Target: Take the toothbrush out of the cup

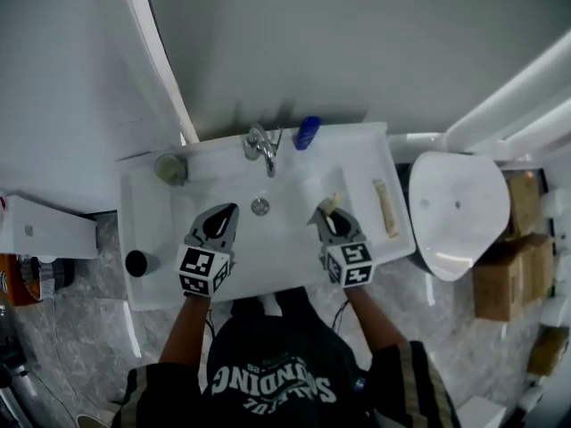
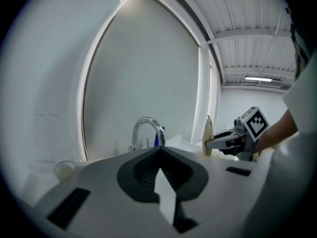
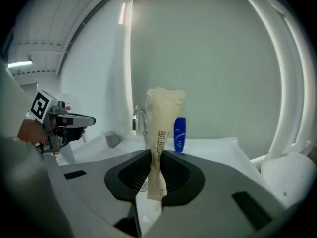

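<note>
My left tool (image 1: 230,212) hangs over the left half of the white washbasin (image 1: 148,226), its jaws brought together tip to tip with nothing between them. My right tool (image 3: 151,153) hangs over the right half, closed narrow on a long cream paper packet (image 3: 164,112) with dark print down one side. The pads pinch the packet low down, so most of it stands up above the jaws, slightly tilted, with a short end hanging below. Whether the toothbrush is inside that packet I cannot tell; no bare toothbrush shows in any view.

The cup (image 1: 169,168) stands upright on the back left corner of the washbasin ledge, well apart from both tools. The tap (image 1: 261,146) rises at the middle of the back edge, and a blue bottle (image 1: 307,133) stands just to its right. The drain (image 1: 260,206) lies between my two tools. A second cream packet (image 1: 385,208) lies flat on the right ledge, near my right tool but not touching it. A small round black thing (image 1: 136,262) sits on the front left corner.

To the right of the washbasin is a white toilet (image 1: 455,208), with cardboard boxes (image 1: 504,275) on the floor beyond it.
</note>
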{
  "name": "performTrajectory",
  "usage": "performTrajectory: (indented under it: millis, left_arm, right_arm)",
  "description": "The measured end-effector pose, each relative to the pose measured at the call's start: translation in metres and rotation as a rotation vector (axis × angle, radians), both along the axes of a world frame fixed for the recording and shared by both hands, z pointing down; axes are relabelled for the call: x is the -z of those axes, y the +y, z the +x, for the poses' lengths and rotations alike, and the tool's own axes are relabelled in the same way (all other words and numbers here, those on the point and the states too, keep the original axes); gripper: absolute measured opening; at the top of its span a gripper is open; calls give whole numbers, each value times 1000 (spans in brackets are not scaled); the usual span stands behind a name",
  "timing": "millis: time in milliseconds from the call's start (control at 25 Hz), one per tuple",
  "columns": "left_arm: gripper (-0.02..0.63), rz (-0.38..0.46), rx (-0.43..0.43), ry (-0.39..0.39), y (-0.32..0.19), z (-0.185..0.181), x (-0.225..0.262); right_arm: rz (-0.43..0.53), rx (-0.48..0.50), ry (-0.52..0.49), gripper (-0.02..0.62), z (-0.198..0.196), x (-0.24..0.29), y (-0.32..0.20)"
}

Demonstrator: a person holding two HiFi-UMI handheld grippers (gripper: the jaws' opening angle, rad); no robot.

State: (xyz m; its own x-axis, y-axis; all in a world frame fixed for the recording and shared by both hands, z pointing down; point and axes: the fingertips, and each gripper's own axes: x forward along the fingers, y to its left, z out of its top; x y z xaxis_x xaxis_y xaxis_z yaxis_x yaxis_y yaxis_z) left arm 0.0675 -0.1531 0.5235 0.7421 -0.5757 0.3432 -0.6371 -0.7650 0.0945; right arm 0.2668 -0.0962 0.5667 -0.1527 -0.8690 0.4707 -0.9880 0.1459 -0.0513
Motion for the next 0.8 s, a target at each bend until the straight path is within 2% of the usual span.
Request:
performTrajectory:
  millis: [240, 360, 520, 680, 800]
  left_arm:
    - [-3, -15, -84, 20, 8, 73, 0]
    - [-3, -23, -114, 18, 14, 102, -2]
    - [-3, -42, -124, 9, 18, 126, -8]
    - [-3, -59, -104, -8, 19, 131, -16]
    - [-3, -65, -70, -16, 16, 128, -19]
  right_arm:
    - [-66, -123, 14, 58, 103, -13, 37]
    - [-138, -139, 45, 58, 146, -33, 53]
    - [-269, -99, 87, 58, 179, -62, 65]
    - [-420, -74, 84, 57, 200, -100, 72]
    - [-463, -66, 86, 54, 209, -117, 67]
